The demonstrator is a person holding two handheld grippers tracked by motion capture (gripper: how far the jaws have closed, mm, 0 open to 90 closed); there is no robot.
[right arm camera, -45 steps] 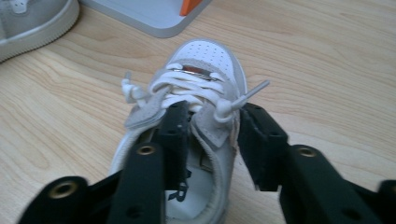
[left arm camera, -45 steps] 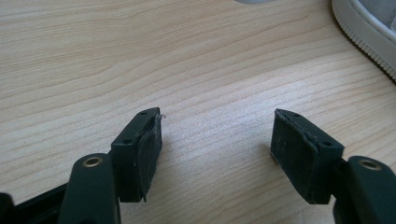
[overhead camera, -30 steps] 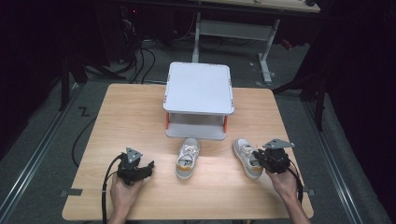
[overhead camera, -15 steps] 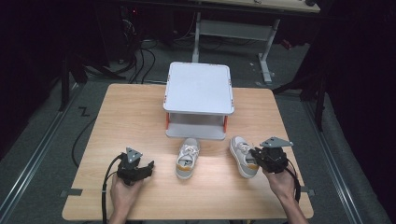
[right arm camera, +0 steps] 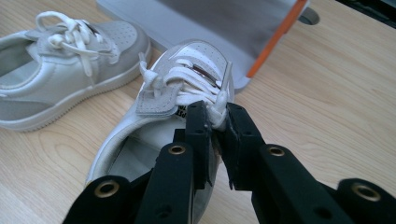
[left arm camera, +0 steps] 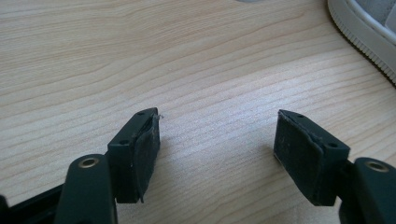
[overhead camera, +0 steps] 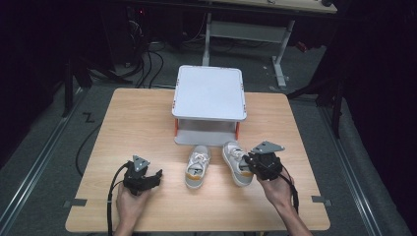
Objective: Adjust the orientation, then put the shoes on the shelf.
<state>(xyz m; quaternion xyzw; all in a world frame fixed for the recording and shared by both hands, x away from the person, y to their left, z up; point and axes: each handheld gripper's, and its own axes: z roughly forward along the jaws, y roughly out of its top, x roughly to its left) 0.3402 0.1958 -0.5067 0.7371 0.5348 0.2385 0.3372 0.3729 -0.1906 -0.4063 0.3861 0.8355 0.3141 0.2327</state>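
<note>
On the counter point(overhead camera: 147, 128), below the white shelf rack point(overhead camera: 209, 93), a shoe is in hand.
Right hand-held gripper point(right arm camera: 215, 122) pinches the right sneaker point(overhead camera: 235, 161) by its upper edge near the laces, just in front of the rack's lower tier; left sneaker point(overhead camera: 196, 166) lies beside it. Left hand-held gripper point(left arm camera: 217, 140) rests spread, holding nothing. Next, I'd judge: carry the shoe toe-first onto the shelf.

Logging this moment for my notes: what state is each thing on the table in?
Right gripper: shut on right shoe's collar by the laces.
Right shoe: gripped, toe towards the shelf.
Left gripper: open, nothing between its jaws, over bare table.
Left shoe: upright, laced, untouched.
Shelf: upright, top bare.
</note>
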